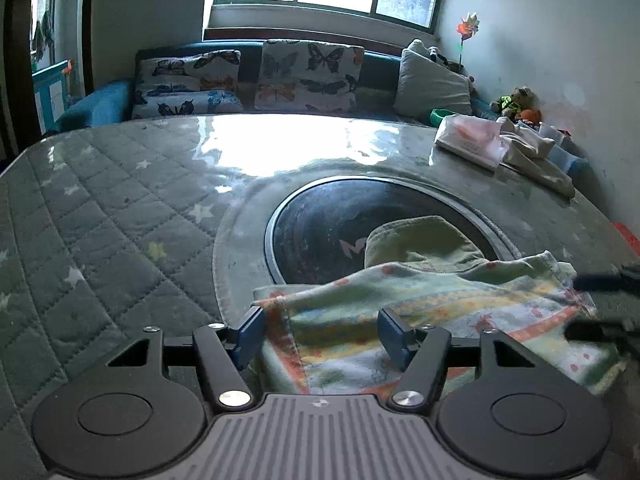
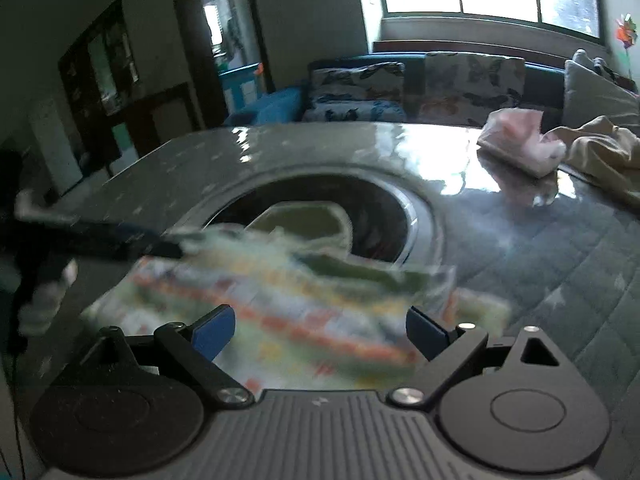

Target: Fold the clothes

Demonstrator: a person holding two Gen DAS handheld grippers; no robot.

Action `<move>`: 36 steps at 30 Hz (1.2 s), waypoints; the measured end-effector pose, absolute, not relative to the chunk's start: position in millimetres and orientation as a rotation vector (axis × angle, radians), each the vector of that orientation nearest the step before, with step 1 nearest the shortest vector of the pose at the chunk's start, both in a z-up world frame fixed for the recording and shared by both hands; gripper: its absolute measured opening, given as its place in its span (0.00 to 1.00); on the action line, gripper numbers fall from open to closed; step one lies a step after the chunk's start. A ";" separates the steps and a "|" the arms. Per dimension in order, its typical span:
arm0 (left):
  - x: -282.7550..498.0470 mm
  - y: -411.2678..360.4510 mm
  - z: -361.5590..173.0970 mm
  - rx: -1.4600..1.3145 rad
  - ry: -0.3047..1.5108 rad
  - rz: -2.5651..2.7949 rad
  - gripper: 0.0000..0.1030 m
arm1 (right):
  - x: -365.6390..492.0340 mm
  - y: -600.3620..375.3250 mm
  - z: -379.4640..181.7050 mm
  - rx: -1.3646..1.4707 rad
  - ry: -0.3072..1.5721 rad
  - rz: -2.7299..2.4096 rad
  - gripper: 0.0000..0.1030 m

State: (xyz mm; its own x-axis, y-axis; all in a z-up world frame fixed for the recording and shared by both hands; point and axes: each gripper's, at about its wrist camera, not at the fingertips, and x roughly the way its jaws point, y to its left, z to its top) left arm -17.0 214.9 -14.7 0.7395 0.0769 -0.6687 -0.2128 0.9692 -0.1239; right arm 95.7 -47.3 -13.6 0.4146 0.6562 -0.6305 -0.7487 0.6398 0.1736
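Quilted grey table (image 1: 120,216) with a round black inset (image 1: 320,224), sofa behind; a patterned cloth (image 1: 420,320) lies on the near edge, part over the inset. Left gripper (image 1: 320,336) is part open, its jaws astride the cloth's near hem, pads not pressing; right gripper (image 2: 320,332) is wide, cloth below it, blurred. Judgement: lower both, pinch 2 near corners squarely, then fold away evenly.
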 end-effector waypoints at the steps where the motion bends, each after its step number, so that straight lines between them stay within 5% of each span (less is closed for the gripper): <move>1: -14.9 215.7 -14.2 -0.199 0.727 0.160 0.65 | 103.0 -45.4 -14.2 -0.138 0.728 0.878 0.87; 7: -7.9 219.2 -18.1 -0.187 0.777 0.189 0.72 | 138.2 -44.1 -28.0 -0.116 0.784 0.815 0.76; 21: -21.5 213.1 -12.6 -0.172 0.781 0.231 0.94 | 92.9 -40.7 -7.9 -0.169 0.727 0.882 0.75; 36: -54.8 198.7 -6.1 -0.201 0.757 0.251 1.00 | 3.5 -42.5 -21.7 -0.270 0.676 1.031 0.96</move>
State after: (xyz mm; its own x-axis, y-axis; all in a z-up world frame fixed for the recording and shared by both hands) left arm -54.8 198.7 -6.1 0.6994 0.1513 -0.6986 -0.2953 0.9512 -0.0896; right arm 3.5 -42.5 -21.7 0.3355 0.6986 -0.6320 -0.8581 0.5035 0.1009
